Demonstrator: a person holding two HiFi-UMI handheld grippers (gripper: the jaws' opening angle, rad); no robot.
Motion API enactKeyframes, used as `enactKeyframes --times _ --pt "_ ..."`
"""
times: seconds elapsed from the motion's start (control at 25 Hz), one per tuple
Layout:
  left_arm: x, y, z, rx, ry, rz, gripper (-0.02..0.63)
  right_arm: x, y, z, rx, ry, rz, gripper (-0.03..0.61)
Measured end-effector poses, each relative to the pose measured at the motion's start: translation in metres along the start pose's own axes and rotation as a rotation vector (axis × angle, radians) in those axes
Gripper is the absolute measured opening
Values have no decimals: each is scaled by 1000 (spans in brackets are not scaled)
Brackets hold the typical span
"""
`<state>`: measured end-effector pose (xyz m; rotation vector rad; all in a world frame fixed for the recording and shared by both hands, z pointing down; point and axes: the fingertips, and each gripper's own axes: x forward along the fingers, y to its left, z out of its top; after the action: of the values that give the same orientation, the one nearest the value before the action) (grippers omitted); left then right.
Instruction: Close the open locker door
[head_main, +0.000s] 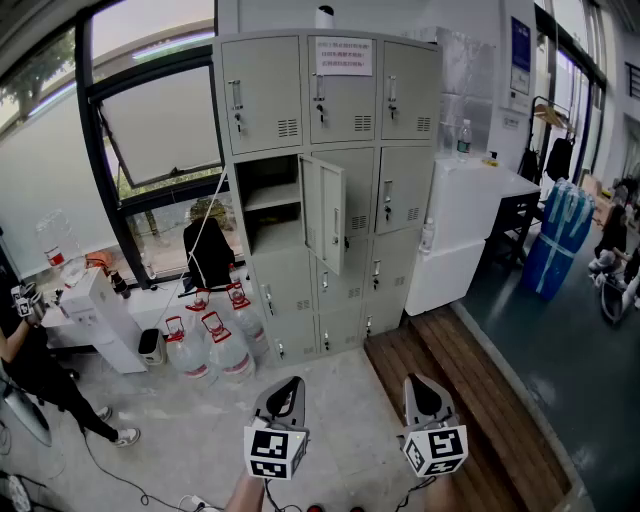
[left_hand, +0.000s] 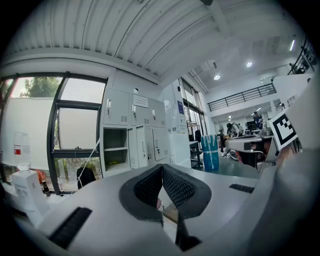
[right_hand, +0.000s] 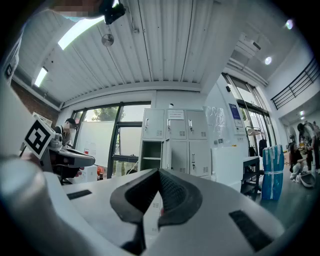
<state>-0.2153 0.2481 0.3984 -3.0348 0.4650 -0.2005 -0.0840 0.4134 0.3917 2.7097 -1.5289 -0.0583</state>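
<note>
Grey metal lockers (head_main: 400, 190) fill the upper middle of the head view, three columns wide. In the middle row the open locker door (head_main: 325, 212) stands swung out towards us. It hangs on the right side of the left column's bare compartment (head_main: 268, 200), where one shelf shows. All the other doors lie flush, and a paper notice (head_main: 343, 56) is stuck on the top middle one.

We hold both grippers low in the frame, well apart from the lockers and touching nothing. The left gripper (head_main: 290, 388) sits lower centre with its marker cube (head_main: 275, 452) beneath it, and the right gripper (head_main: 425, 385) is just to its right. In the left gripper view the left gripper's (left_hand: 161, 168) ribbed pads meet at their tips with nothing between them. The open compartment (left_hand: 115, 150) shows beyond, left of centre. In the right gripper view the right gripper (right_hand: 159, 173) is likewise pressed together and empty, with the lockers straight ahead.

Water jugs (head_main: 215, 350) stand on the pale floor left of the lockers, below a large window (head_main: 150, 120). A white cabinet (head_main: 465, 230) is just right of the lockers, and a blue wrapped bundle (head_main: 560, 235) stands further right.
</note>
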Motion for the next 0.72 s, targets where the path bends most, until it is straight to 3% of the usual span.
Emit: enactKeyframes --times 0.72 --pt "26 -41 -3 10 12 21 21 -5 -50 -8 -17 -3 38 15"
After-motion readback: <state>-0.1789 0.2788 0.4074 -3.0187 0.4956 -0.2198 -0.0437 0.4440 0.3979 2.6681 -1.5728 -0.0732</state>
